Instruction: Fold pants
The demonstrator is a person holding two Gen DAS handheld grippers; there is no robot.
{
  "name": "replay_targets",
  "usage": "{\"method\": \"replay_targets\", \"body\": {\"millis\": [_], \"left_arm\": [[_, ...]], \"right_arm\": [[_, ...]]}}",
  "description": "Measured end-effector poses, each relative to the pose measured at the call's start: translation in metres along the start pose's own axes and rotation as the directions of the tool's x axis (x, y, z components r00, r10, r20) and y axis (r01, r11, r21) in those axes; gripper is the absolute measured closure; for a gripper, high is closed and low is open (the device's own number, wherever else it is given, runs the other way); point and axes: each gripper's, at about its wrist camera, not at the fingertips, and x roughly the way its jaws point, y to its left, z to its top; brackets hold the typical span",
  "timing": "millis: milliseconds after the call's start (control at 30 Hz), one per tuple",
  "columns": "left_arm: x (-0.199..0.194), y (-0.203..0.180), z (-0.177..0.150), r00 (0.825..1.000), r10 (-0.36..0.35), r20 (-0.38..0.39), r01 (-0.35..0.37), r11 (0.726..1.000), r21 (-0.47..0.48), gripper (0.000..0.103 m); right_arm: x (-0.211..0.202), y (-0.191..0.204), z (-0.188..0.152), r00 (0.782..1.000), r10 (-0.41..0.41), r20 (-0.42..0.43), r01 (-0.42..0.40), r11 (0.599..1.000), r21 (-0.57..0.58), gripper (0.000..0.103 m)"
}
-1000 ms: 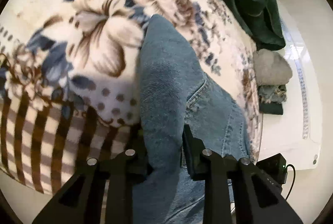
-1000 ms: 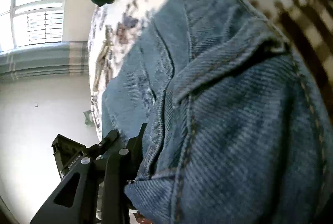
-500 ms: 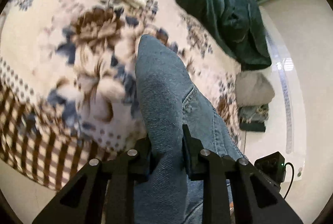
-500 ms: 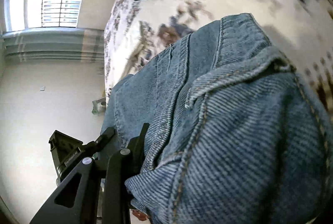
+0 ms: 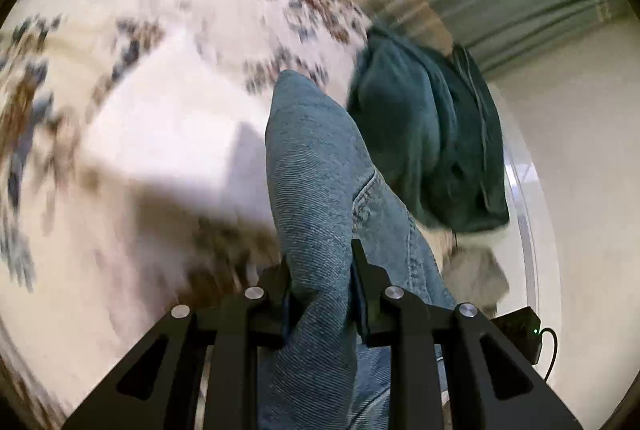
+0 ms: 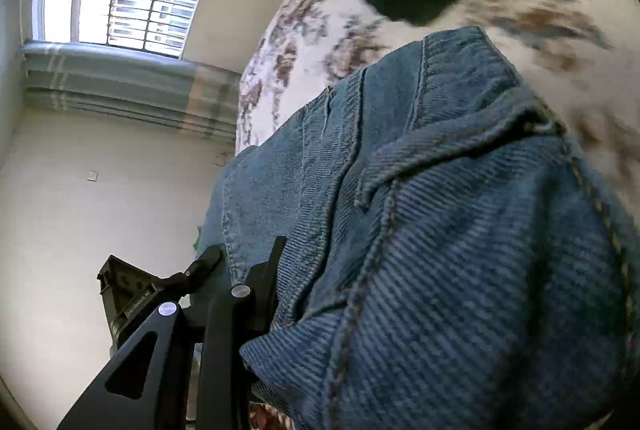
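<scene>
Left wrist view puts your left gripper (image 5: 320,270) clamped on a bunched ridge of the jeans (image 5: 316,158), both black fingers (image 5: 366,294) pressing denim from either side, with the fabric rising ahead of the tool and the rest trailing off below it to the right. Beyond that ridge lies the floral bedspread (image 5: 160,110), and ahead to the right sits a dark green garment (image 5: 424,142), near the denim but not part of your job. On the right wrist view, your right gripper (image 6: 304,294) shows only its left finger (image 6: 262,290); the other is buried behind thick seamed cloth, so the grip reads as closed on the jeans (image 6: 460,230), probably near a waistband or pocket seam. Expect this material to feel heavy and floppy yet stiff at the stitched edges: it sags between your two holds and will not slide easily over the bedspread. Hold it at doubled seams or hems, where the layers are thick and unlikely to slip out, and keep both holds level so the loose cloth hangs even.
</scene>
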Motion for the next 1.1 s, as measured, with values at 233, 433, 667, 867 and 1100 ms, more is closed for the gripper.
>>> {"method": "replay_targets", "body": {"millis": [233, 433, 667, 867, 1100], "left_arm": [[0.043, 0.093, 0.109, 0.998, 0.030, 0.052, -0.030, 1.000, -0.007, 0.083], [0.074, 0.181, 0.128, 0.996, 0.090, 0.027, -0.088, 0.993, -0.073, 0.083], [0.066, 0.201, 0.108, 0.989, 0.145, -0.006, -0.145, 0.989, -0.004, 0.080], [0.059, 0.202, 0.111, 0.982, 0.189, -0.025, -0.189, 0.982, 0.008, 0.079], [0.042, 0.161, 0.106, 0.915, 0.403, -0.039, -0.396, 0.911, 0.114, 0.080]], "right_arm": [[0.156, 0.012, 0.044, 0.999, 0.005, -0.046, -0.006, 1.000, -0.025, 0.071], [0.226, -0.015, 0.038, 0.993, -0.062, -0.101, 0.058, 0.998, -0.036, 0.069], [0.210, -0.033, 0.032, 0.971, -0.193, -0.143, 0.188, 0.981, -0.046, 0.046], [0.206, -0.011, 0.034, 0.913, -0.384, -0.138, 0.366, 0.920, -0.138, 0.032], [0.188, 0.029, 0.032, 0.768, -0.640, -0.024, 0.614, 0.748, -0.252, 0.000]]}}
